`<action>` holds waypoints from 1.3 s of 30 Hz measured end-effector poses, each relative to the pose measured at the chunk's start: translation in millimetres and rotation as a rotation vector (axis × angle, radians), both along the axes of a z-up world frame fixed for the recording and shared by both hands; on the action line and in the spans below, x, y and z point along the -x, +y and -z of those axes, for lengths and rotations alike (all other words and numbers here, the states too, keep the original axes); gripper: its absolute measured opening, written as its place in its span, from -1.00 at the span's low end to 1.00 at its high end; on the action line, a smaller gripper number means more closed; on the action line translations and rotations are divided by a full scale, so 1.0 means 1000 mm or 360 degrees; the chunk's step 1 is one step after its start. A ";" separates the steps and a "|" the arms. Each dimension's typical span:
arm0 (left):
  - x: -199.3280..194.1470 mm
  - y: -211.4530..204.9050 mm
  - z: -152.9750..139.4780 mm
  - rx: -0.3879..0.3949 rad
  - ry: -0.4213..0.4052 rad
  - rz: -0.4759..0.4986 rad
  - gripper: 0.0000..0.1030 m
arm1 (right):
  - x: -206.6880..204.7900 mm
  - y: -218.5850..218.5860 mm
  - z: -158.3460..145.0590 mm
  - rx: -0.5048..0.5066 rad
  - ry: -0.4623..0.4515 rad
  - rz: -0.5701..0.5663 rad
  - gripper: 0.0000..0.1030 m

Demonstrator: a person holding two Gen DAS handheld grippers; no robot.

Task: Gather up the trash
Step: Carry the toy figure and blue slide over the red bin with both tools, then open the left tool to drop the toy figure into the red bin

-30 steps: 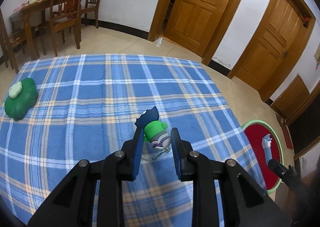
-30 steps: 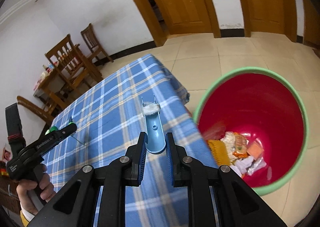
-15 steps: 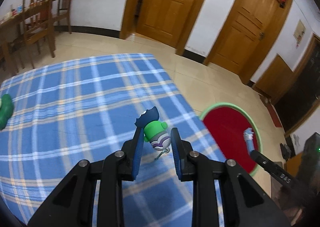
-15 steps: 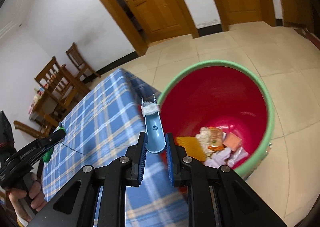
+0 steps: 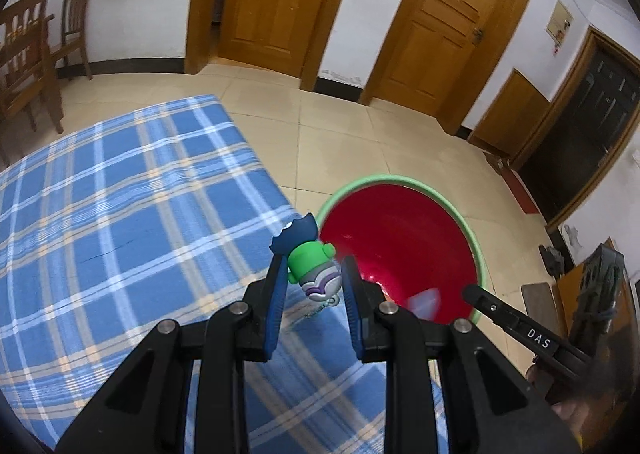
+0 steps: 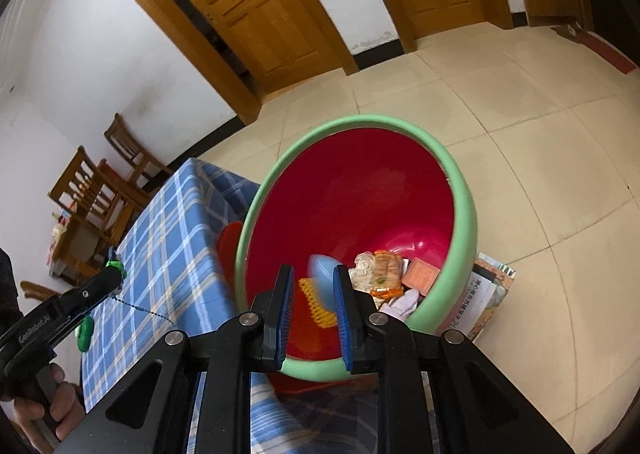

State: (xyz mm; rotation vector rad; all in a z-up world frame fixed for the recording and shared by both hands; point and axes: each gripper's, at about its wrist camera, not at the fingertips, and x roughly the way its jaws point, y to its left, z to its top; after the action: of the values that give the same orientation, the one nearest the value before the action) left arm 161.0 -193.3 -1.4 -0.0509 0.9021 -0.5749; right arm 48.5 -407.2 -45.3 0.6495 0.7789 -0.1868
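Observation:
My left gripper [image 5: 314, 274] is shut on a small green and purple toy figure [image 5: 314, 268] with a dark blue top and a bead chain, held over the table edge next to the red bin [image 5: 400, 250]. My right gripper [image 6: 314, 288] is open above the red bin with the green rim [image 6: 466, 210]. A blurred light blue piece [image 6: 322, 278] is falling between its fingers into the bin. Wrappers and other trash [image 6: 384, 268] lie at the bin's bottom. The left gripper with the toy shows in the right wrist view [image 6: 114, 268].
The table has a blue plaid cloth [image 5: 120, 222]. A green object [image 6: 85, 331] lies on it. Wooden chairs [image 5: 28, 54] stand at the back left. Wooden doors [image 5: 440, 34] line the far wall. A book or box [image 6: 480, 298] lies on the floor by the bin.
My right gripper moved over the bin and opened, releasing the light blue piece, which is dropping. My left gripper carried the toy rightward toward the table edge and bin.

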 end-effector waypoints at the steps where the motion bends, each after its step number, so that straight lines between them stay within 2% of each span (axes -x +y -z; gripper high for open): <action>1: 0.000 -0.003 0.000 -0.0001 0.0000 0.0012 -0.47 | 0.001 -0.002 0.000 -0.0004 -0.0003 0.0005 -0.59; 22: -0.015 -0.082 0.023 -0.0037 0.0015 0.0245 -0.47 | 0.016 -0.026 0.002 -0.0045 -0.0026 0.0073 -0.57; 30: -0.014 -0.089 0.019 -0.0040 -0.0028 0.0267 -0.41 | 0.015 -0.025 0.001 -0.0040 -0.0026 0.0067 -0.56; 39: -0.011 -0.067 0.021 -0.0051 0.0014 0.0199 -0.39 | 0.016 -0.015 -0.008 -0.0003 -0.0042 0.0016 -0.50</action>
State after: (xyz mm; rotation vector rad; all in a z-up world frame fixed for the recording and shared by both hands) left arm 172.0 -260.3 -22.7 0.0321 0.9273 -0.6764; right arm 32.8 -421.7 -37.7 0.6564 0.7509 -0.1866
